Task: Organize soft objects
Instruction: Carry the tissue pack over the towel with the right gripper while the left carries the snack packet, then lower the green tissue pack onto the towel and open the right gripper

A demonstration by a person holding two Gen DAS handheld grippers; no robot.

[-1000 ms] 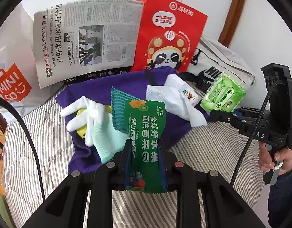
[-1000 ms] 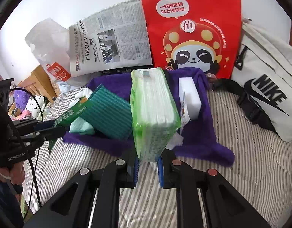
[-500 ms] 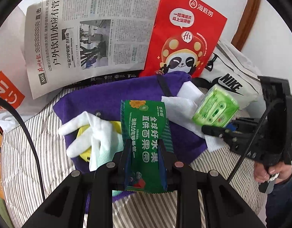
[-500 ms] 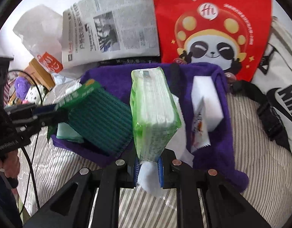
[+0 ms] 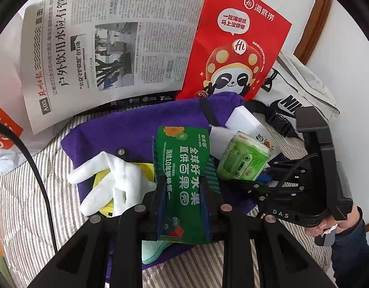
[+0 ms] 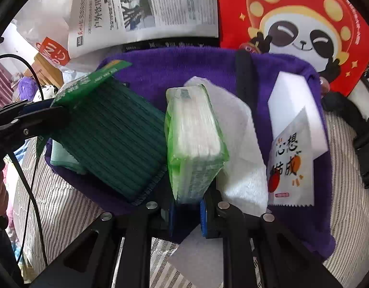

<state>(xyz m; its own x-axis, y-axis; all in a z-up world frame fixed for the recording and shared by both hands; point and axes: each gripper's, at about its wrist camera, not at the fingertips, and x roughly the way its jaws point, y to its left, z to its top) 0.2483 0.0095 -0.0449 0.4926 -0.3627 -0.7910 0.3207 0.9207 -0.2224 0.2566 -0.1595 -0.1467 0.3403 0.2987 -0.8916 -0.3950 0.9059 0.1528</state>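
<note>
On the striped bed (image 5: pixel 28 206), the purple fleece cloth (image 5: pixel 136 129) already carries white cotton gloves (image 5: pixel 117 180) at its left. The left tool (image 5: pixel 183 206) pinches a dark green ribbed cloth pack with a green printed label (image 5: pixel 182 175) over the cloth's middle. Rightward, the right tool (image 6: pixel 188 212) pinches a green plastic-wrapped tissue pack (image 6: pixel 194 144) above a white towel (image 6: pixel 239 148) (neither pack looks set down yet), so I judge both placements remain.

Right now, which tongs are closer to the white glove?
Left. The left tongs, holding the green cloth pack, sit right beside the white glove. The right tongs, holding the tissue pack, are farther off.
</note>
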